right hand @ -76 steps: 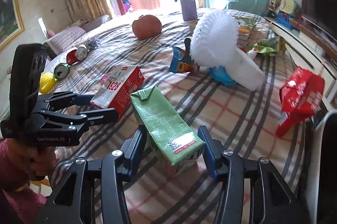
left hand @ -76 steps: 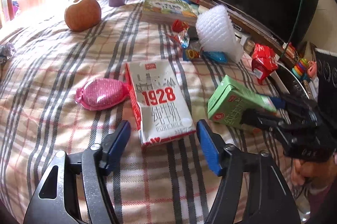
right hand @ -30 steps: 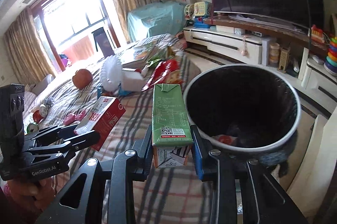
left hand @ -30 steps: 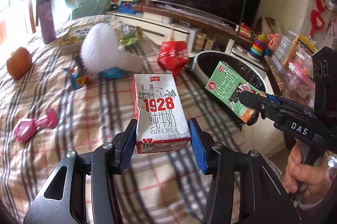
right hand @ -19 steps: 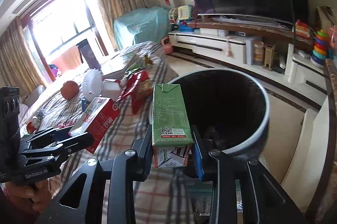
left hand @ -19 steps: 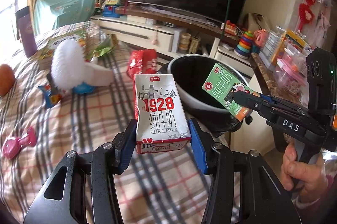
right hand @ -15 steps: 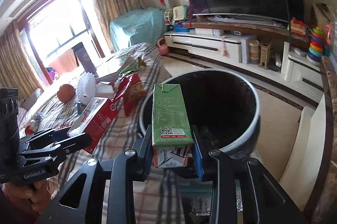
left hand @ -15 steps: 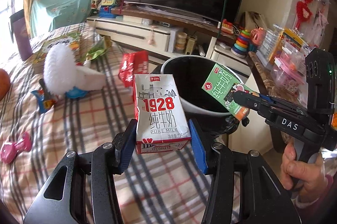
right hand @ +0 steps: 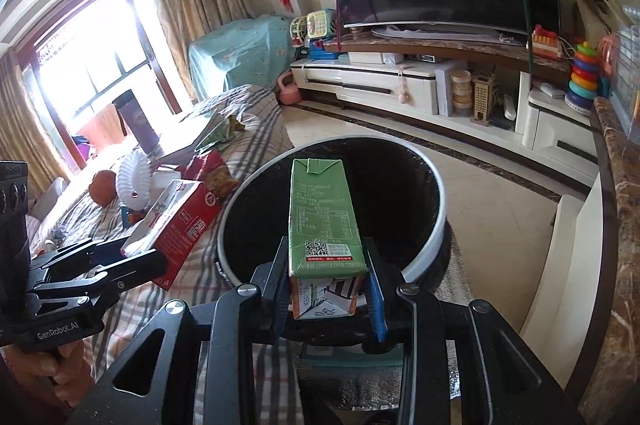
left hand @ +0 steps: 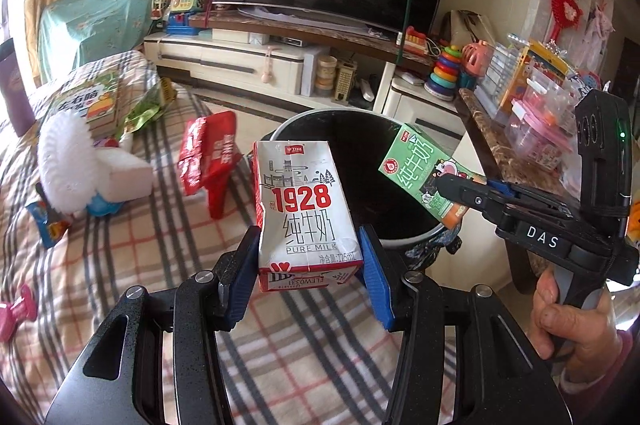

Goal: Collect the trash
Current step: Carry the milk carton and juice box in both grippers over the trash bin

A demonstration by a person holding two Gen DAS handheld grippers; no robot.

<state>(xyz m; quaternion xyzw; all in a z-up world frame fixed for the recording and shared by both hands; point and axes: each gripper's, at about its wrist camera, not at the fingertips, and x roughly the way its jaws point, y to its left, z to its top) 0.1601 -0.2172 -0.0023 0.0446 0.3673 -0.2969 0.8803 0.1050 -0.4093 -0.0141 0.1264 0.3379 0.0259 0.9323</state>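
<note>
I'm at the drop-off step — my left tool (left hand: 308, 275) pinches the white-and-red milk carton (left hand: 306, 209) by its base just short of the bin (left hand: 412, 241), and my right tool (right hand: 326, 299) pinches the green carton (right hand: 324, 221), held over the bin's rim with its top above the dark mouth. Next, I judge, each carton must be carried fully over the opening before its tool spreads — the left has further to go, with the bed (left hand: 168, 225) under it.
</note>
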